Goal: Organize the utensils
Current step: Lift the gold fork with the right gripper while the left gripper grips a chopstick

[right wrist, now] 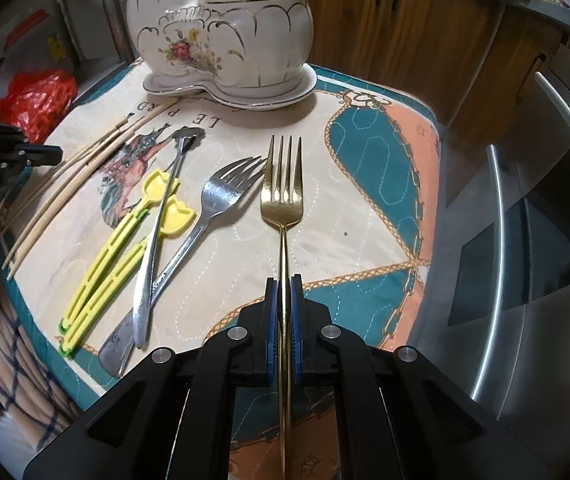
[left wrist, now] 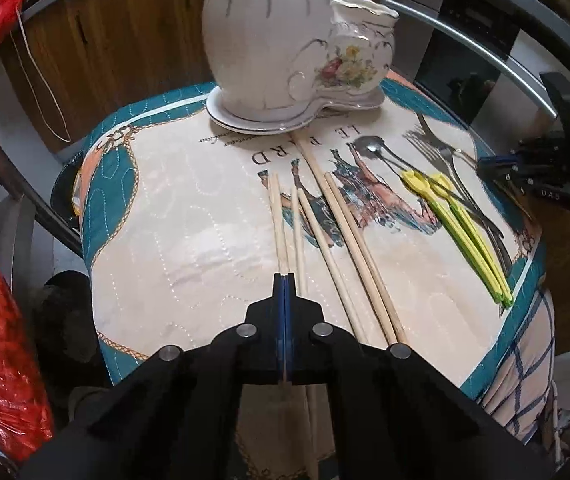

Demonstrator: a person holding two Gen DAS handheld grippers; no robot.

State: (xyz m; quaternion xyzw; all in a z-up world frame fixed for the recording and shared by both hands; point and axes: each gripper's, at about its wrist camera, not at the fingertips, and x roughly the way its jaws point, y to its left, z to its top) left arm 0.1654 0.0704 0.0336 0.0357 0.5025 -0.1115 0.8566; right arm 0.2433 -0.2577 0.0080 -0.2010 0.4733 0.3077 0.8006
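Observation:
My left gripper (left wrist: pixel 284 280) is shut on a wooden chopstick (left wrist: pixel 277 220) near the table's front edge. Several more chopsticks (left wrist: pixel 349 240) lie beside it on the printed cloth. My right gripper (right wrist: pixel 284 284) is shut on the handle of a gold fork (right wrist: pixel 282 196), tines pointing at the white ceramic double-pot holder (right wrist: pixel 221 36), which also shows in the left wrist view (left wrist: pixel 277 40). A silver fork (right wrist: pixel 201 220), a silver spoon (right wrist: pixel 161 220) and two yellow plastic utensils (right wrist: pixel 113 248) lie left of the gold fork.
The small table is covered by a quilted cloth (right wrist: pixel 365 184) with a teal and orange border. Red plastic bags (left wrist: pixel 1 360) sit at the left. Wooden cabinets (right wrist: pixel 405 20) stand behind. A steel appliance (right wrist: pixel 525 240) is at the right.

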